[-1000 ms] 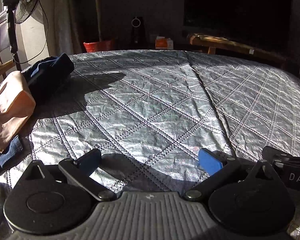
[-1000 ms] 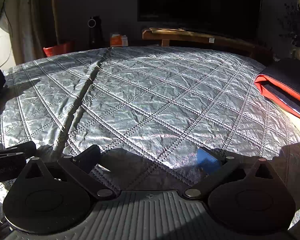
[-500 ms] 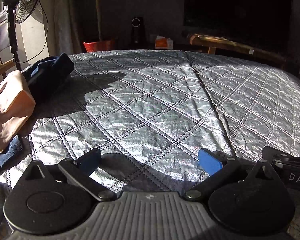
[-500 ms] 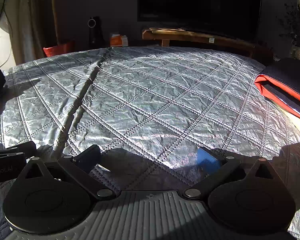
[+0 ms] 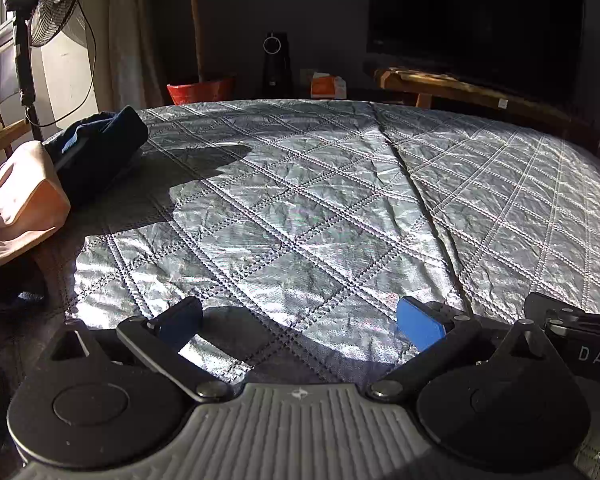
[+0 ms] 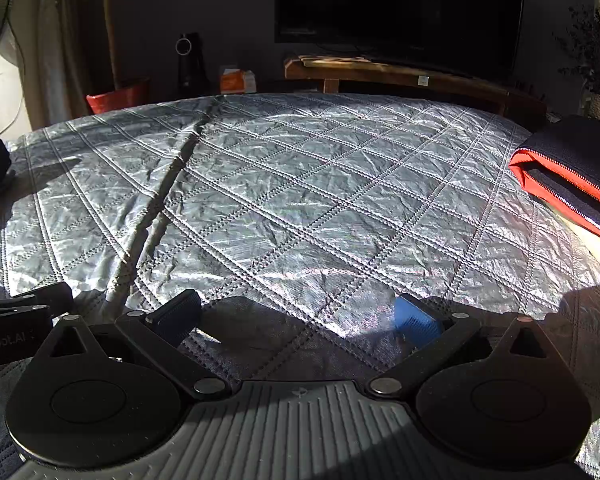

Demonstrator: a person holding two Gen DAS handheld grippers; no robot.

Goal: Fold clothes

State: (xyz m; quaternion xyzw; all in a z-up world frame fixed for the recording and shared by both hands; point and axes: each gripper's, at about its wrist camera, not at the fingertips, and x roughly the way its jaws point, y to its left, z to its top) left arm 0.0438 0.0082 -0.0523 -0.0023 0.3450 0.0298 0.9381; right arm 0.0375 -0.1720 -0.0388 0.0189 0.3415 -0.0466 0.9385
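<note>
Two handheld grippers hover low and side by side over a silver quilted bedspread (image 5: 300,208) lit by hard slanting sun. The left gripper (image 5: 300,320) holds its blue-padded fingers (image 5: 418,322) wide apart, with only bedspread between them; the right gripper (image 6: 300,316) is spread the same way and grips nothing. Each tool shows at the edge of the other's view: part of the right gripper appears at the right border of the left wrist view, part of the left one at the left border of the right wrist view. The clothes lie at the margins of the bed, well away from both tools. At the left edge sits a peach-coloured garment (image 5: 16,208), apparently folded, with a dark navy garment (image 5: 100,148) bundled just behind it and touching it; a further dark piece lies in shadow below the peach one, too dim to make out. At the right edge rests a folded dark jacket with orange trim (image 6: 572,172) and a visible zip line. Beyond the bed stand a pedestal fan (image 5: 48,4), a red plant pot (image 5: 200,90), an orange tissue box (image 5: 328,85), a low wooden bench (image 6: 400,74) and a dark television screen (image 6: 400,4) against a shadowed wall.
</note>
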